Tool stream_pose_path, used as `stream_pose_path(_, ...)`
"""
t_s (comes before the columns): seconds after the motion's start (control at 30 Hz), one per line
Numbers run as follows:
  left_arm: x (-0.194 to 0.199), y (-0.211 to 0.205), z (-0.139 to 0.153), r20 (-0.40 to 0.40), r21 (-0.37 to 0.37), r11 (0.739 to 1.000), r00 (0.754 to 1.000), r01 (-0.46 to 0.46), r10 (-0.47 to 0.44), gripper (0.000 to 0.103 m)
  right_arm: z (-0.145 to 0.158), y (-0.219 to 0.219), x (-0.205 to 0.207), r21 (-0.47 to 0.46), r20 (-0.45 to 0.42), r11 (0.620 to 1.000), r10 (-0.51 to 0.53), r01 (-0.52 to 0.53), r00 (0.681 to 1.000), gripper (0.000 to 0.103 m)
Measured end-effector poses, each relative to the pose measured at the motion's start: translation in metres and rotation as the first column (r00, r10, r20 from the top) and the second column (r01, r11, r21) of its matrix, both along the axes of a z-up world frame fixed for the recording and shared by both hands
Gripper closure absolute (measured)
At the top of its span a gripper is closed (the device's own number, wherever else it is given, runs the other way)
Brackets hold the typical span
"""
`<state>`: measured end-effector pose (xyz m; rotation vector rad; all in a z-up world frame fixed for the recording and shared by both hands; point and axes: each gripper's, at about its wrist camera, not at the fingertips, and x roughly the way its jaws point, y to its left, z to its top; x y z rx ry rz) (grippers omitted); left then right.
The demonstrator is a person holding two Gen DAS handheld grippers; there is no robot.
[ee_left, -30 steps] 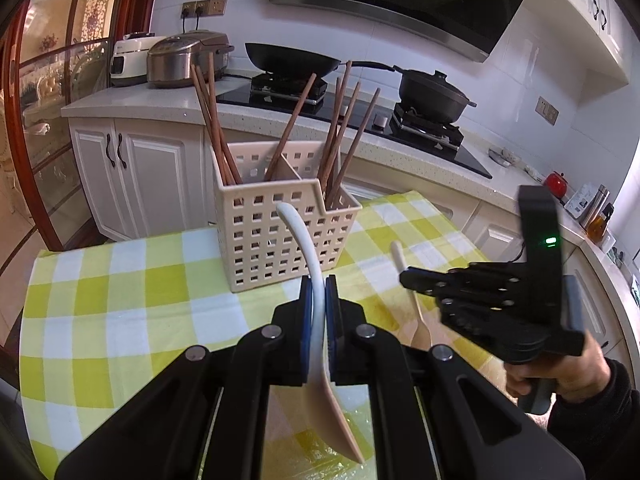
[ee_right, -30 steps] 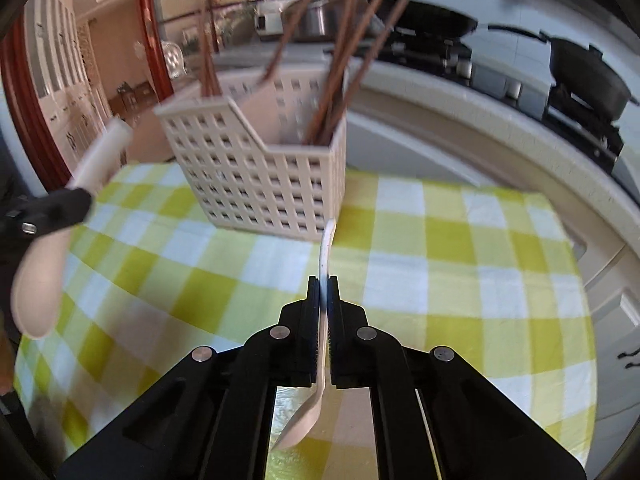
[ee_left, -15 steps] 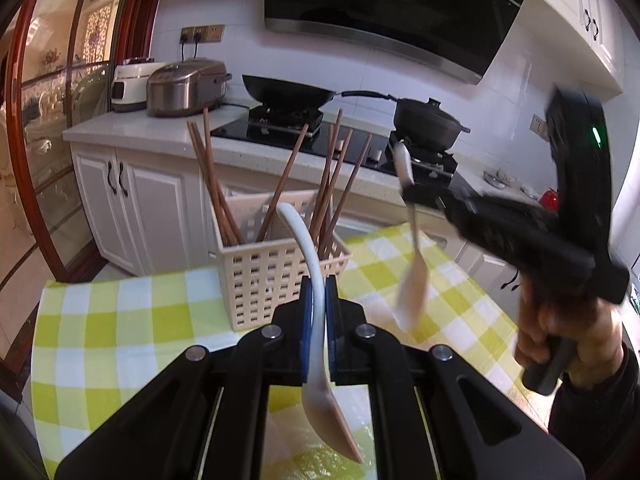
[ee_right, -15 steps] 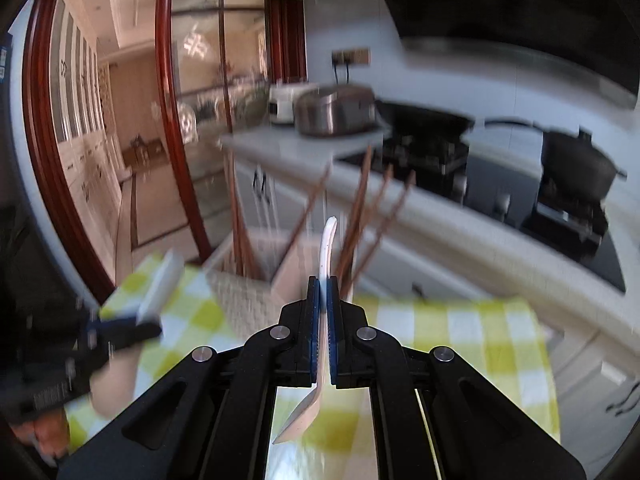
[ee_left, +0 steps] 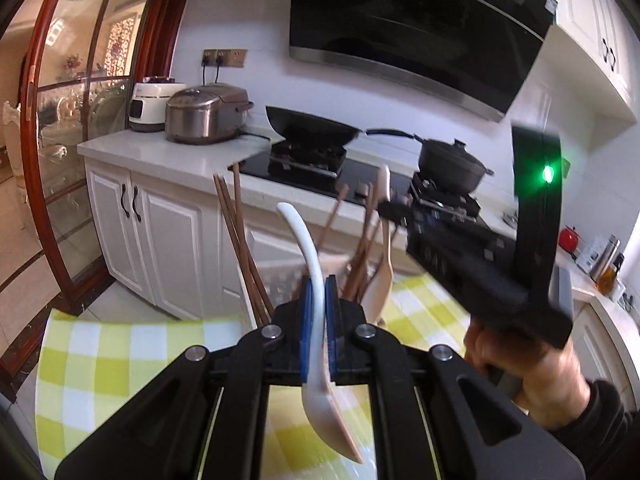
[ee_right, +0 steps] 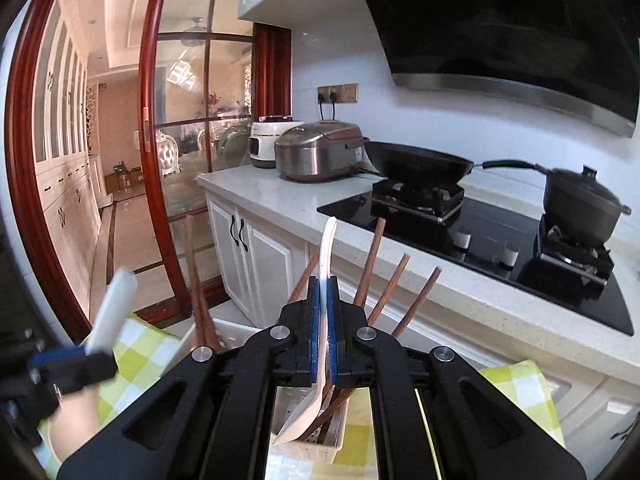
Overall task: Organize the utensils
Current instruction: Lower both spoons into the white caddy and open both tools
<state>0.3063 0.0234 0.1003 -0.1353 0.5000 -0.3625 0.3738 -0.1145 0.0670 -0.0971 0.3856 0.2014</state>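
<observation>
In the left wrist view the utensil basket [ee_left: 280,280] is mostly hidden behind the left gripper [ee_left: 319,292], and its visible wall is blurred. The right gripper [ee_left: 390,210] is blurred there, so its grip on the spoon [ee_left: 380,280] is not clear. In the right wrist view the left gripper [ee_right: 86,354] is blurred and cut by the left edge, and only part of the basket [ee_right: 308,442] shows under the right gripper [ee_right: 323,292].

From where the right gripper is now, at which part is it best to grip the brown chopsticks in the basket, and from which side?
Grip the chopsticks by their upper ends, coming from above. They stand tilted in the white basket, tops fanned apart and free, while their lower parts are buried beside the spoon that the right gripper holds. The approach is a judgement.
</observation>
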Motion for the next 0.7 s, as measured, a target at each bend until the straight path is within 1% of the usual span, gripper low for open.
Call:
stream_pose_path(0.2, 0.026, -0.005, 0.011, 0.056, 0.020, 1.000, 0.998, -0.021, 0.020, 0.097, -0.007, -0.003, 0.012, 0.008, -0.010, 1.000, -0.005, 0.005, 1.000, 0.099)
stream_pose_path(0.27, 0.036, -0.007, 0.014, 0.072, 0.024, 0.999, 0.997, -0.029, 0.027, 0.097, -0.008, -0.001, 0.013, -0.002, -0.005, 1.000, -0.008, 0.008, 1.000, 0.099)
stream_pose_path(0.37, 0.050, -0.013, 0.014, 0.090, 0.045, 0.998, 0.995, -0.039, 0.035, 0.097, -0.013, 0.002, 0.015, -0.011, -0.021, 1.000, -0.001, 0.000, 1.000, 0.098)
stream_pose_path(0.5, 0.066, -0.021, 0.011, 0.110, 0.085, 0.995, 0.993, -0.053, 0.043, 0.097, -0.016, 0.001, 0.013, -0.016, -0.034, 1.000, 0.005, -0.005, 0.999, 0.098)
stream_pose_path(0.6, 0.076, -0.021, 0.008, 0.112, 0.088, 0.994, 0.993, -0.058, 0.048, 0.097, -0.015, -0.001, 0.008, -0.011, -0.040, 1.000, 0.012, -0.012, 0.999, 0.098)
stream_pose_path(0.7, 0.084, -0.022, 0.002, 0.119, 0.108, 0.992, 0.991, -0.066, 0.053, 0.097, -0.014, -0.006, 0.003, 0.003, -0.044, 1.000, 0.018, -0.018, 0.999, 0.097)
